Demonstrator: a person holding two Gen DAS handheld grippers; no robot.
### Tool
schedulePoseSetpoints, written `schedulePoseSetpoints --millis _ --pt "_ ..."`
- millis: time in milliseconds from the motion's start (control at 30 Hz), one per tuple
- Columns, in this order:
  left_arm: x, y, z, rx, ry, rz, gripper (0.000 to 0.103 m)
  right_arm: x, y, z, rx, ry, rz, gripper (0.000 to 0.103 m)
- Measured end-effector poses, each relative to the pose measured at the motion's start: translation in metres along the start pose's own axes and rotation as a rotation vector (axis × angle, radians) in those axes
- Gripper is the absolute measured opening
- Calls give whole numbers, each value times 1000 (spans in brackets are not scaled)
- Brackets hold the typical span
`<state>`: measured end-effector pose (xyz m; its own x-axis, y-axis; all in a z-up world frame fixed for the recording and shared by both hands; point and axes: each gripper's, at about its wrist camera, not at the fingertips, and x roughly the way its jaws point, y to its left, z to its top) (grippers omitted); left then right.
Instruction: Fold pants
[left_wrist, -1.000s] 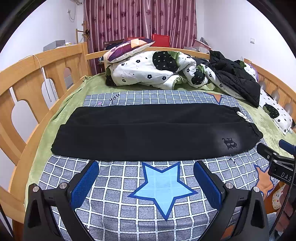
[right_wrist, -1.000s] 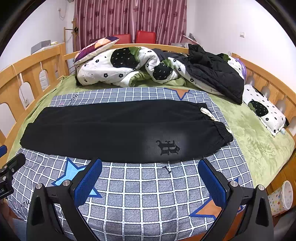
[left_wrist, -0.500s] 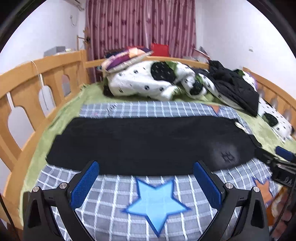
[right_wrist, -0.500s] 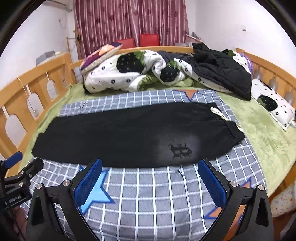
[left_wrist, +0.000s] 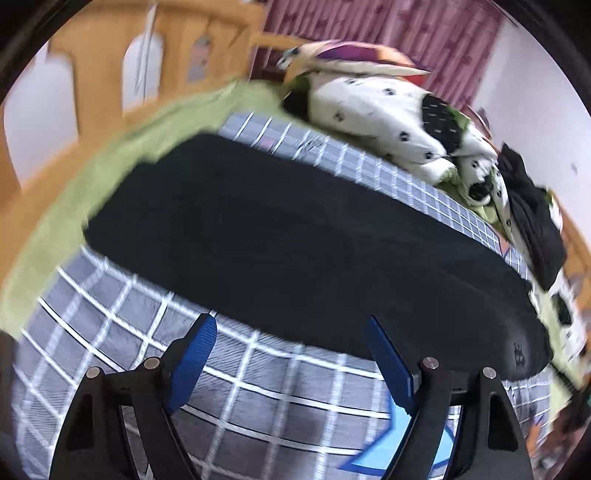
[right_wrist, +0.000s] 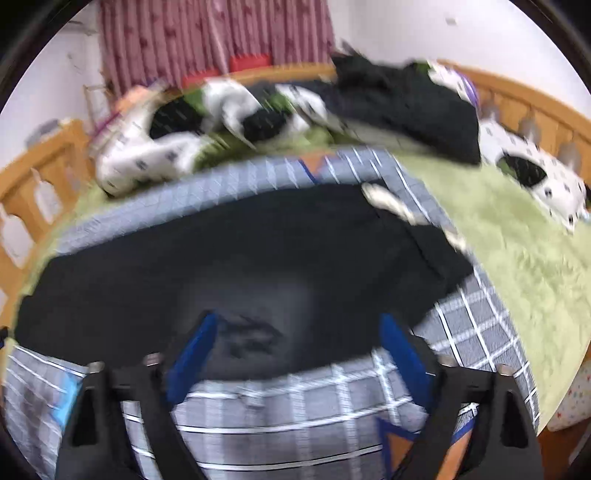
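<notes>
Black pants (left_wrist: 295, 240) lie flat, stretched lengthwise across the grey checked sheet (left_wrist: 258, 373). My left gripper (left_wrist: 290, 325) hovers low at their near edge, toward the leg end. Its blue pads (left_wrist: 199, 343) are closing with only the hem line and sheet between them, nothing pinched. In the right wrist view the pants (right_wrist: 258, 240) fill the middle, with the white drawstring (right_wrist: 388, 201) at the waist on the right. My right gripper (right_wrist: 297, 319) is over the near edge by the printed logo (right_wrist: 251, 339). Its jaws are closing and the pads are clear of the cloth.
A white dotted quilt (left_wrist: 369, 107) and a pillow (left_wrist: 351, 62) are heaped at the far side, beside a black jacket (right_wrist: 424, 107). Wooden bed rails (left_wrist: 92, 62) run along the sides. A green blanket (right_wrist: 517, 240) covers the mattress to the right.
Both grippers dropped and moved in toward the pants' near edge, which now reaches their fingertips. Both pairs of jaws have narrowed. The left view has rolled, and both pictures are blurred.
</notes>
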<state>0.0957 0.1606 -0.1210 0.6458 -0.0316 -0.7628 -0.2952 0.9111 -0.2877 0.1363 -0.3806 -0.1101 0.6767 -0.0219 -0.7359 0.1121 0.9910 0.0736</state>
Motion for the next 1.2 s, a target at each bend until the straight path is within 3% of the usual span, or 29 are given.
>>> schedulePoseSetpoints --millis 133,300,433,467,533,600,733,900,1067,1200 --pt "29 28 -16 -23 37 35 81 46 -35 -30 105 106 78 73" --pt "55 61 -13 -178 48 -64 81 66 -55 -44 204 94 169 74" --pt "67 68 1 -240 17 -66 80 88 -55 -36 232 79 193 73" --pt "67 69 3 -252 -5 -72 58 91 -53 -31 230 84 185 68" --pt "69 65 14 -224 -19 -30 7 98 -47 -19 224 95 141 29" --pt "60 63 21 -190 -50 -59 9 95 -41 -9 211 95 148 22" --pt "34 50 49 -128 -147 -98 9 63 -27 21 141 -43 190 18" --pt "28 14 105 0 -264 -31 9 55 -16 73 117 -110 226 18" --pt "70 -10 156 39 -308 31 9 90 -12 122 141 -114 242 18" --pt "122 -19 175 24 -275 75 9 141 2 146 133 -81 201 18"
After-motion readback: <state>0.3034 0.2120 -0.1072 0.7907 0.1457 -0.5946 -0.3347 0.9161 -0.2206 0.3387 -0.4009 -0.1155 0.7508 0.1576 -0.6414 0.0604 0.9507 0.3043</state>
